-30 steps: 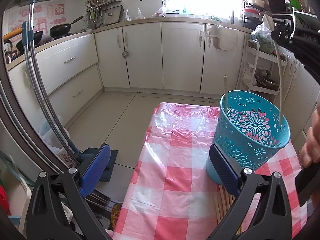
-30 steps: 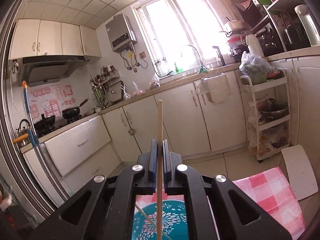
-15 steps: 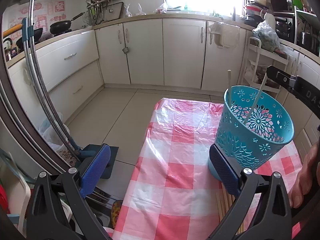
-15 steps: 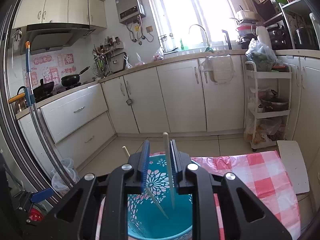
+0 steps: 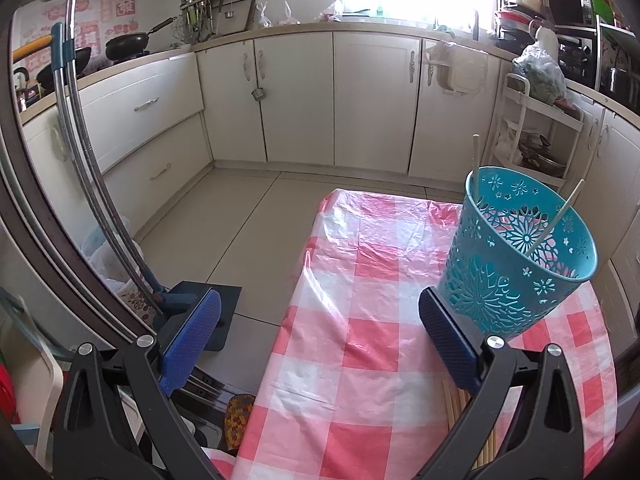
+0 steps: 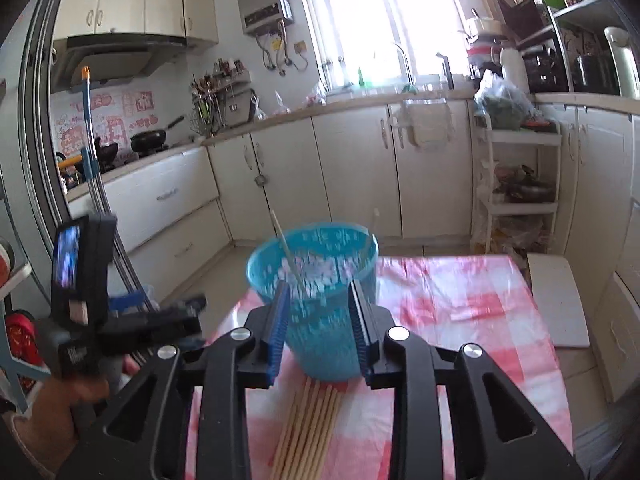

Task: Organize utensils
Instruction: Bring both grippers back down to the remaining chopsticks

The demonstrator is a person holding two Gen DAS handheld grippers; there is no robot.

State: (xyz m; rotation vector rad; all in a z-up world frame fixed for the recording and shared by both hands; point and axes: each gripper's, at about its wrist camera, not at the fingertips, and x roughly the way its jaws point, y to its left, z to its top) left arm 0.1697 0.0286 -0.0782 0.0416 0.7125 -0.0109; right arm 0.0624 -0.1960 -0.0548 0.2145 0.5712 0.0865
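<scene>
A teal perforated basket (image 5: 520, 256) stands on the red-and-white checked tablecloth (image 5: 360, 320) and holds two wooden chopsticks (image 5: 552, 224). It also shows in the right wrist view (image 6: 316, 280), blurred. Several loose chopsticks (image 6: 308, 428) lie on the cloth just in front of it, partly seen in the left wrist view (image 5: 460, 404). My left gripper (image 5: 320, 340) is open and empty, to the left of the basket. My right gripper (image 6: 320, 332) is open and empty, above the loose chopsticks and facing the basket.
White kitchen cabinets (image 5: 296, 92) run along the far wall. A white trolley (image 5: 536, 136) stands at the right. A mop and dustpan (image 5: 188, 304) stand on the floor left of the table. A white board (image 6: 556, 304) lies off the table's right edge.
My right gripper let go of a chopstick into the basket, opened wider and drew back and down toward the loose chopsticks. The left gripper stayed open and almost still.
</scene>
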